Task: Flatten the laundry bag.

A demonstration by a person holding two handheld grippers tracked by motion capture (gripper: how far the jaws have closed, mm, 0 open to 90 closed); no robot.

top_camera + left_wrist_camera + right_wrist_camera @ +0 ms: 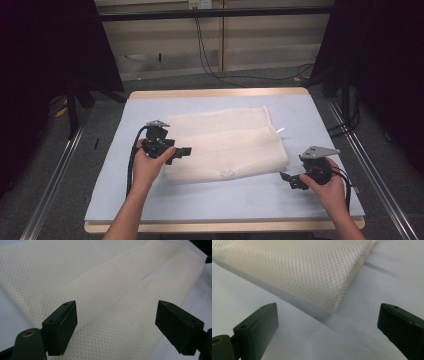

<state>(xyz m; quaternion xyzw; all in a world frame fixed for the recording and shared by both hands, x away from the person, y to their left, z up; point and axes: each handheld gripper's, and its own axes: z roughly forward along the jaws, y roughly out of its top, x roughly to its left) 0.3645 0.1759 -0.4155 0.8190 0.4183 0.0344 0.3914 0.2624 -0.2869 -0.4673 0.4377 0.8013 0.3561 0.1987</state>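
Spread jaws flanking mesh cloth (112, 290)

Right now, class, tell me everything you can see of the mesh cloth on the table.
The mesh cloth is cream-white netting with a fine diamond weave, soft and slightly see-through. It lies flat, folded into layers, near the middle of the pale blue table. A small white tag sticks out at its right edge. The open left gripper hovers over its left part; the open right gripper faces its near right corner, apart from it.

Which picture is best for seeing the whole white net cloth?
The high view: the folded mesh cloth shows whole on the table. The left gripper view shows its weave and fold up close; the right gripper view shows one corner.
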